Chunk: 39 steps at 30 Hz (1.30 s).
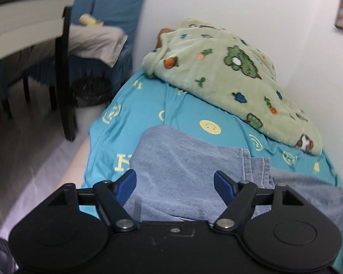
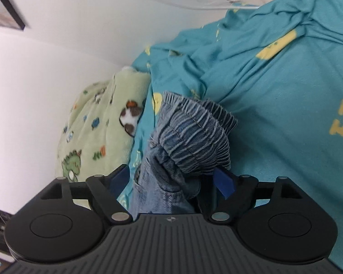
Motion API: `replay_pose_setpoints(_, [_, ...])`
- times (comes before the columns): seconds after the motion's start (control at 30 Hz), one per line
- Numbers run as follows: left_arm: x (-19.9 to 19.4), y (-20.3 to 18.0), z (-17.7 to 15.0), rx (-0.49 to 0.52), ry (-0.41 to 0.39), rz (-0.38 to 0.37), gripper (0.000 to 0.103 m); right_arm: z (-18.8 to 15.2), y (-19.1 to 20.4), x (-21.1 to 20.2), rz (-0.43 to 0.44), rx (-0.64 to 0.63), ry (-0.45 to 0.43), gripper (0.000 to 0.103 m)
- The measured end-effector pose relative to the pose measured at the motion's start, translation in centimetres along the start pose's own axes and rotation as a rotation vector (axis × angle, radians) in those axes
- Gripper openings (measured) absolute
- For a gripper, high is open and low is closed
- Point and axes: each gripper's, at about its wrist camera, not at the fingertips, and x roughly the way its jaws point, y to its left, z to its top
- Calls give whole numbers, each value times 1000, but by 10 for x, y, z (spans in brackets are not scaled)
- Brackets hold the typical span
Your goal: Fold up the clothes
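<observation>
While both grippers gape empty, the jeans lie limp.
Pinch the thick elastic waistband ahead of your right gripper; denim sags heavily.

green blanket along wall, sheet open

folded blue jeans on bed

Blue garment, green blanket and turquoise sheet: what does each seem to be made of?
Blue garment: looks like washed denim, with a diagonal weave, visible stitching and a gathered elastic waistband.
Green blanket: probably plush fleece, with a soft, fuzzy matte nap and a printed cartoon pattern.
Turquoise sheet: seemingly thin cotton or jersey, smooth and matte, creasing in fine folds, though the fibre is uncertain.
</observation>
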Motion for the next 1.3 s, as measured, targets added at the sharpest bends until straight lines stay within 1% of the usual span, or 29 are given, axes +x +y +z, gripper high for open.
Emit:
replay_pose_setpoints(0.1, [8, -9, -3, 52, 15, 11, 74, -2, 2, 5, 3, -4, 23, 83])
replay_pose_setpoints(0.2, [15, -15, -4, 88, 32, 16, 75, -5, 5, 19, 0, -16, 16, 83])
replay_pose_setpoints(0.27, [19, -18, -3, 118, 36, 10, 77, -7, 7, 29, 2, -21, -7, 85])
replay_pose_setpoints(0.37, [28, -24, -2, 166, 40, 23, 78, -12, 13, 45, -43, -71, -50, 84])
replay_pose_setpoints(0.4, [32, -25, -1, 176, 40, 29, 78, -15, 16, 49, -62, -94, -67, 80])
replay_pose_setpoints(0.43, [36, -26, 0, 186, 41, 34, 78, -19, 18, 53, -90, -120, -82, 71])
replay_pose_setpoints(0.47, [38, -27, 1, 193, 40, 36, 78, -23, 20, 56, -125, -151, -92, 66])
replay_pose_setpoints(0.5, [40, -29, 1, 201, 38, 37, 78, -26, 21, 58, -155, -177, -100, 57])
replay_pose_setpoints(0.53, [41, -30, 2, 209, 37, 36, 78, -25, 20, 60, -162, -183, -101, 52])
replay_pose_setpoints(0.67, [41, -30, 3, 206, 40, 3, 78, -22, 17, 63, -180, -210, -105, 39])
replay_pose_setpoints(0.7, [40, -30, 3, 202, 40, -1, 78, -24, 19, 62, -177, -235, -114, 33])
replay_pose_setpoints(0.73, [40, -29, 4, 198, 40, -2, 78, -28, 25, 62, -187, -287, -123, 26])
replay_pose_setpoints(0.8, [38, -26, 7, 196, 36, -1, 78, -38, 44, 62, -209, -422, -153, 20])
replay_pose_setpoints(0.83, [36, -25, 8, 192, 33, -2, 78, -43, 53, 61, -205, -475, -174, 18])
replay_pose_setpoints(0.97, [30, -14, 16, 148, 17, -24, 78, -65, 91, 45, -159, -645, -257, 15])
replay_pose_setpoints(1.13, [22, 0, 25, 98, -3, -33, 78, -106, 143, 25, -77, -864, -350, 14])
replay_pose_setpoints(1.23, [15, 4, 27, 92, -16, -44, 78, -136, 170, 21, -22, -976, -383, 14])
replay_pose_setpoints(1.3, [11, 11, 29, 65, -25, -48, 78, -156, 185, 20, 14, -1029, -392, 14])
